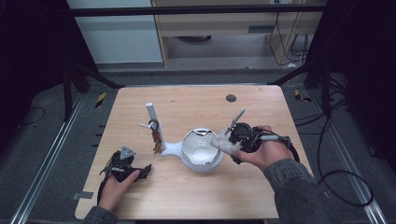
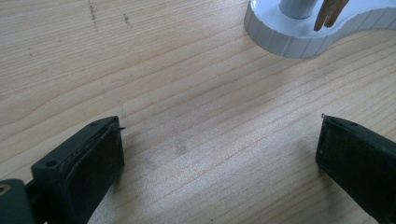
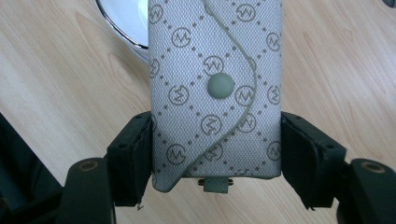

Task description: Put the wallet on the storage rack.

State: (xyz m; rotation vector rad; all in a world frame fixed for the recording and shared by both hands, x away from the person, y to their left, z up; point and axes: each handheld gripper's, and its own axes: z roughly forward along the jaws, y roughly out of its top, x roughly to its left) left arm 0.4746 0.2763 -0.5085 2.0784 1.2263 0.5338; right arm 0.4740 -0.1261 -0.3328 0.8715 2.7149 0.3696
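right tool (image 3: 215, 154) clamped our pouch (image 3: 215, 88) beside the dish (image 1: 202, 148) | left tool (image 2: 219, 154) gaped wide, idle on worktop (image 2: 187, 93) | risk: we judged the pouch might knock the dish

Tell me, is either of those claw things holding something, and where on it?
The right gripper clamps a grey patterned pouch by its two long sides, near its bottom end. The left gripper holds nothing.

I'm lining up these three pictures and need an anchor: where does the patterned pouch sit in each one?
High view: the pouch is right of centre, held by the right gripper at the edge of the white dish.
Left gripper view: the pouch is not in it.
Right gripper view: the pouch stands in the middle, clamped between the jaws.
Shared landmark: the white dish, seen at top left in the right gripper view.
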